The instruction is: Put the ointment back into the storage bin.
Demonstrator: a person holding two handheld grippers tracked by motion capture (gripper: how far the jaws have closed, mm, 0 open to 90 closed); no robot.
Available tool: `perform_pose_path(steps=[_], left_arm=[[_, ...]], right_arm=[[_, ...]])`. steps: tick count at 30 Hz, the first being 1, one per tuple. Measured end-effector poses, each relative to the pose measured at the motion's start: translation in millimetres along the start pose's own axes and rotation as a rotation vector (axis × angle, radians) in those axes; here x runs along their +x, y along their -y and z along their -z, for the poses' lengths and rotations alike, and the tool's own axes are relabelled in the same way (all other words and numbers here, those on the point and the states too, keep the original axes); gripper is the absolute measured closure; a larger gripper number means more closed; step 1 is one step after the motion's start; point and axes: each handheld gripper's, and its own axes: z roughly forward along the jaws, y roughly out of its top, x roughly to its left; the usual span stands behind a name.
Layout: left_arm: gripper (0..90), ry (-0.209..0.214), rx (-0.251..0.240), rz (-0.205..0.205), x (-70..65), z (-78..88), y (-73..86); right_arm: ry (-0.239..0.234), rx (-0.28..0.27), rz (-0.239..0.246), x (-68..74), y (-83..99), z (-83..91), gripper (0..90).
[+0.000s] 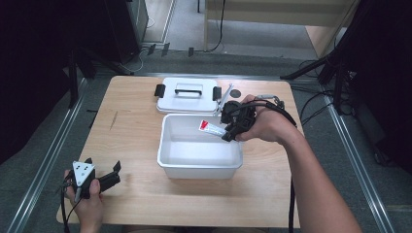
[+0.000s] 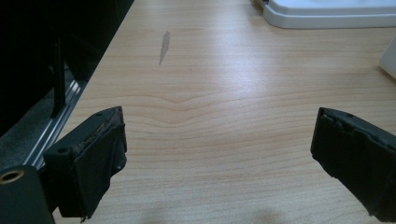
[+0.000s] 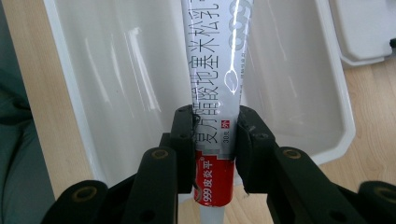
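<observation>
Right gripper view: right gripper pinches a white-and-red printed ointment tube at frame centre, above the white rectangular plastic tub.
Tube's upper end is cut off by the frame; left gripper jaws spread, empty, lower frame.

An open tub sits mid-bench; its lid lies flat just behind it, toward the far edge; the right tongs hang over the tub's right rear corner, clamping a tube of ointment that reaches out above the tub's inside; the left tongs rest spread at the near left corner, well apart from the tub.
</observation>
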Motion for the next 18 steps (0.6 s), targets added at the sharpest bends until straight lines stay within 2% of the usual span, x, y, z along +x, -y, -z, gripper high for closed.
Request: perform_pose_path(steps=[14,18], left_arm=[[3.9,0.001,0.000,0.000,0.1,-0.1,0.0],[3.9,0.001,0.000,0.001,0.1,-0.2,-0.1]], right_arm=[[-0.017,0.014,0.051,3.6,-11.9,-15.1,72.0],[-0.017,0.023,0.049,4.1,-13.2,-18.0,72.0]])
